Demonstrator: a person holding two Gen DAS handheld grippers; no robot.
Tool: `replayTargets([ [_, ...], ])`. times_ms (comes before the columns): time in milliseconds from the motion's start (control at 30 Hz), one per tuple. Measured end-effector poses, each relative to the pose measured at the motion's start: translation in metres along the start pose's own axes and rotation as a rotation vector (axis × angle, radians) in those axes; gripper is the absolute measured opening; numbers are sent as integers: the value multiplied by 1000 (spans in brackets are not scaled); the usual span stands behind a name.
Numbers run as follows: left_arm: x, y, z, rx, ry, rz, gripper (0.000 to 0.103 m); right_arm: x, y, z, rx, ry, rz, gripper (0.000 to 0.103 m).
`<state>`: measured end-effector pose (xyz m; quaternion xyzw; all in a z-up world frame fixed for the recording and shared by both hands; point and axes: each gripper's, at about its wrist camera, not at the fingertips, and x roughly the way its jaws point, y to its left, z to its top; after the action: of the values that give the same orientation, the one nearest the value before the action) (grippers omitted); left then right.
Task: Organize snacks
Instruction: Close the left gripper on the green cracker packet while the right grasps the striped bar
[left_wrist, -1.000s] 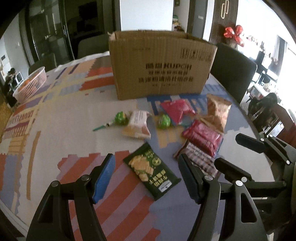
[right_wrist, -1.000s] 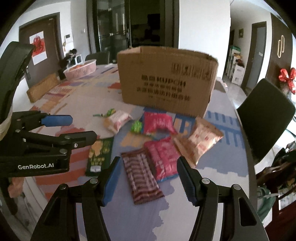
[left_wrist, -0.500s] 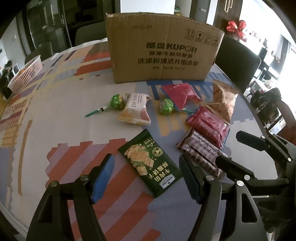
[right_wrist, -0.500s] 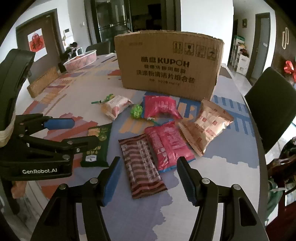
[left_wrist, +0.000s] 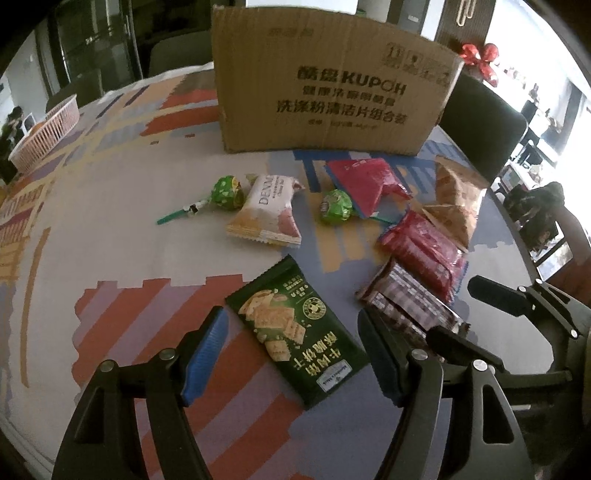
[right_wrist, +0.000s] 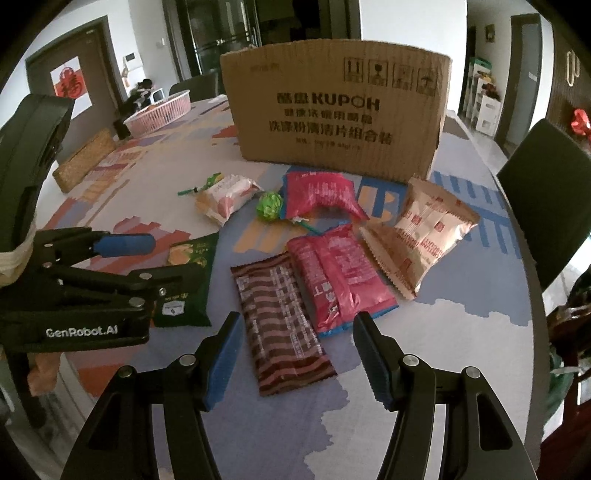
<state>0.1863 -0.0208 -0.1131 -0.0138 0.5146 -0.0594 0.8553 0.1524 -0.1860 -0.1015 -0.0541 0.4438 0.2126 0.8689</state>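
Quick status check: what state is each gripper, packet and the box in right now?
left gripper: open, empty, over green cracker packet
right gripper: open, empty, over brown striped packet
green cracker packet: flat, sealed
brown striped packet: flat, sealed
cardboard box: upright; top hidden

One big cardboard box (right_wrist: 336, 107), two green lollipops (left_wrist: 226, 191), one green snack bag (left_wrist: 295, 328), three red or pink bags (right_wrist: 338, 277), one brown striped bag (right_wrist: 282, 321), one tan bag (right_wrist: 424, 236), one white bag (left_wrist: 267, 210), one pink basket (right_wrist: 159, 112)
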Motion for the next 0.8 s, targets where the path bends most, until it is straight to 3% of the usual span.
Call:
replayTargets([
  [400,16,5,0,-44,54,29,72,16,5,6,-15,38,45,62],
  [567,11,12,-6,-51,47,18,62,23,11,12,-50,45,34,62],
  [800,6,17,-11,-48,35,-1,59,32,27,16,-122,52,27,62],
])
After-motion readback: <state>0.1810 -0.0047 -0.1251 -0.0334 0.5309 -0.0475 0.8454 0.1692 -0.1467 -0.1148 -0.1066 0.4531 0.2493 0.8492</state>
